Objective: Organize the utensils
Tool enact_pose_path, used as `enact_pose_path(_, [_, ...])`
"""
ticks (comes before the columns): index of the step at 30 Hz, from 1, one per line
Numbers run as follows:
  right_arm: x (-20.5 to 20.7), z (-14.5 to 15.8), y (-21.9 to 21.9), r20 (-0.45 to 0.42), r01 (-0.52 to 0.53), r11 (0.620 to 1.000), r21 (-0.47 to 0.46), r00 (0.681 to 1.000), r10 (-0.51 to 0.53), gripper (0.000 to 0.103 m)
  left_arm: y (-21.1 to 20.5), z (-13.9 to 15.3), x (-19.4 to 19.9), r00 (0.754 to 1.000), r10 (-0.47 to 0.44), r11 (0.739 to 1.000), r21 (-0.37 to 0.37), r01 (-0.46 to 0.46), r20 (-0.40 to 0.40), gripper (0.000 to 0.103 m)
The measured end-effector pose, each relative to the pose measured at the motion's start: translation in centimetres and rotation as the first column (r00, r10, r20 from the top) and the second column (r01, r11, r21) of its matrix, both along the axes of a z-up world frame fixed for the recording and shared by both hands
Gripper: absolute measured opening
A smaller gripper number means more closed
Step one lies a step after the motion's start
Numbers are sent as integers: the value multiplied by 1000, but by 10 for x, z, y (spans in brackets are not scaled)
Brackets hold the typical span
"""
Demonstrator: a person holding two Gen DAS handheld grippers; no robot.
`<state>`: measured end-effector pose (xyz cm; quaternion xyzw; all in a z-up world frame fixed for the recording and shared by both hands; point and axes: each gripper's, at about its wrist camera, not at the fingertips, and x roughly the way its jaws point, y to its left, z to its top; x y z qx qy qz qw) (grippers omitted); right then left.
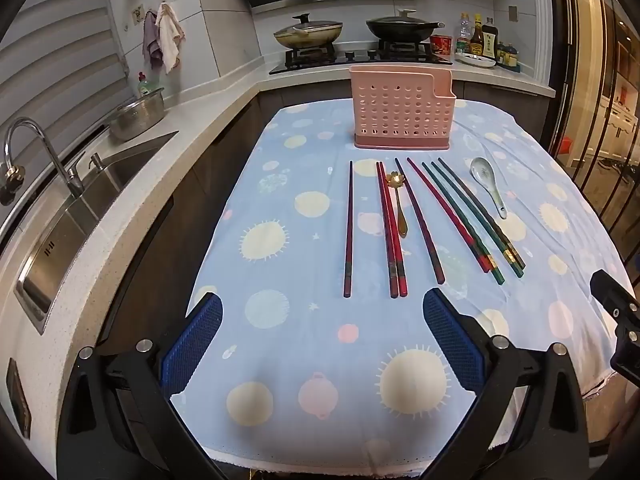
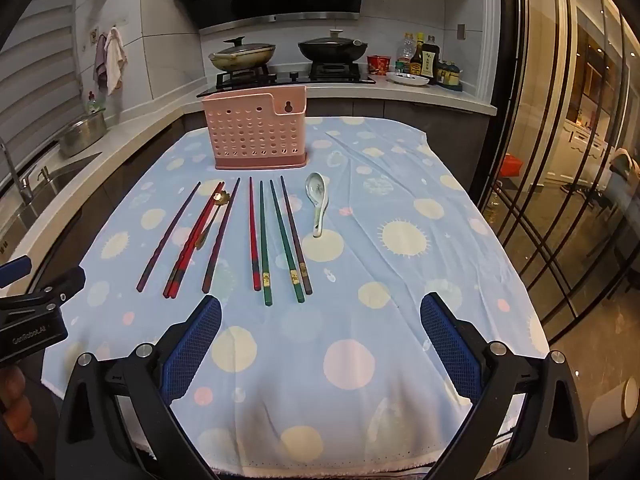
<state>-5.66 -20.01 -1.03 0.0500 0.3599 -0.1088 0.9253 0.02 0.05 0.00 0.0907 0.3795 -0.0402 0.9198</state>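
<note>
Nothing seems sorted: chopsticks (image 2: 256, 236) and spoons (image 2: 318, 200) lie before the pink holder (image 2: 256, 138) (apparently empty); left gripper (image 1: 322, 312) and right gripper (image 2: 320, 312) gape, holding nothing.

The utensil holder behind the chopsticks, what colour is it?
Pink, with rows of round holes. The holder shows best in the right wrist view.

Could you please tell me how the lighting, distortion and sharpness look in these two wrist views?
Left wrist view: strong fisheye bending of the counter edge, dark corner vignette, dim cool light, chopsticks sharp on the tablecloth. Right wrist view: same curvature, warm reflections on the glass door, pink holder and ceramic spoon in focus, soft shadows only.
</note>
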Motion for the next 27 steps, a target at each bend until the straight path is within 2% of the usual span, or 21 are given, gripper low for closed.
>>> enact_pose_path(27, [-3,1,3,7,-4,1000,-2,1000,4,96,2,2,-5,1000,3,1000,12,-3,18,96])
